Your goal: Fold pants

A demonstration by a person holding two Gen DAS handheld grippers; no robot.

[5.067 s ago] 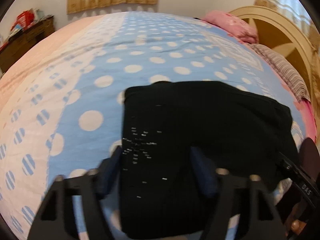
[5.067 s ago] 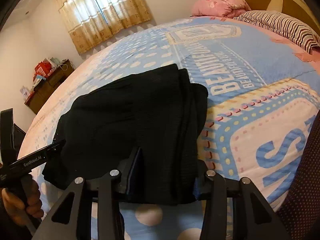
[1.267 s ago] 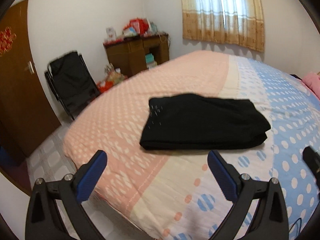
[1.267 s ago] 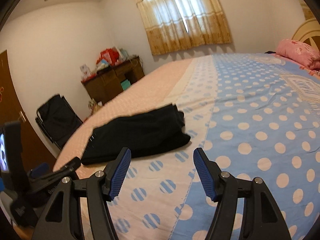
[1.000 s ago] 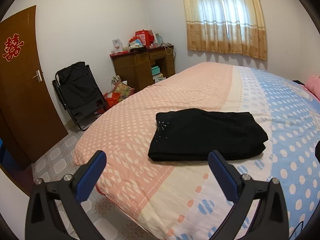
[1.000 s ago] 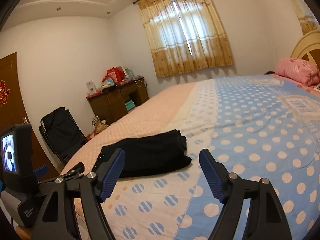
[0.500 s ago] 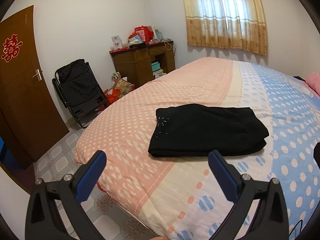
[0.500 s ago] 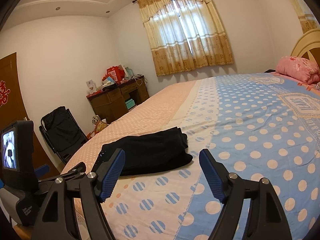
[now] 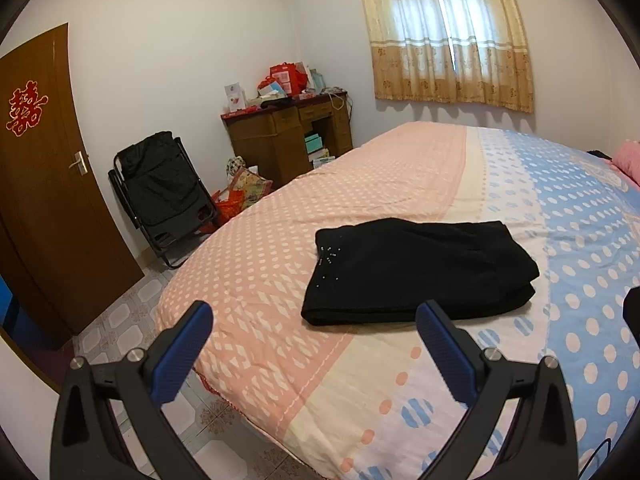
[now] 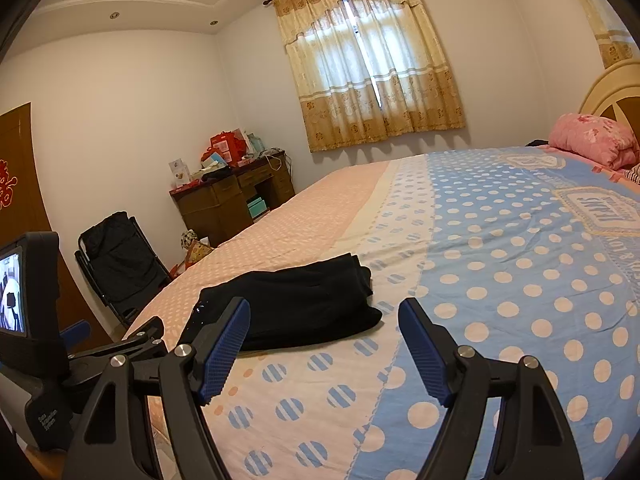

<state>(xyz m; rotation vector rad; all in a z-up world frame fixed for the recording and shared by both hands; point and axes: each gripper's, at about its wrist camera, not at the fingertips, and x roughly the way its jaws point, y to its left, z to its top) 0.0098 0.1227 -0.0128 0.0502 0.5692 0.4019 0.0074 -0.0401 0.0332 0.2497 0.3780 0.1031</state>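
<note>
A wide bed (image 9: 400, 184) with a pink and blue polka-dot cover holds black pants (image 9: 416, 270) folded into a neat rectangle near its foot. The left gripper (image 9: 316, 344) and right gripper (image 10: 324, 340) hover apart from them, jaws spread wide, holding nothing.

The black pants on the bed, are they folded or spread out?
Folded: the black pants lie as a compact stacked rectangle, layered edges showing at one end.

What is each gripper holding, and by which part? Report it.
Nothing. The left gripper and right gripper both have open jaws, clear of the folded pants.
</note>
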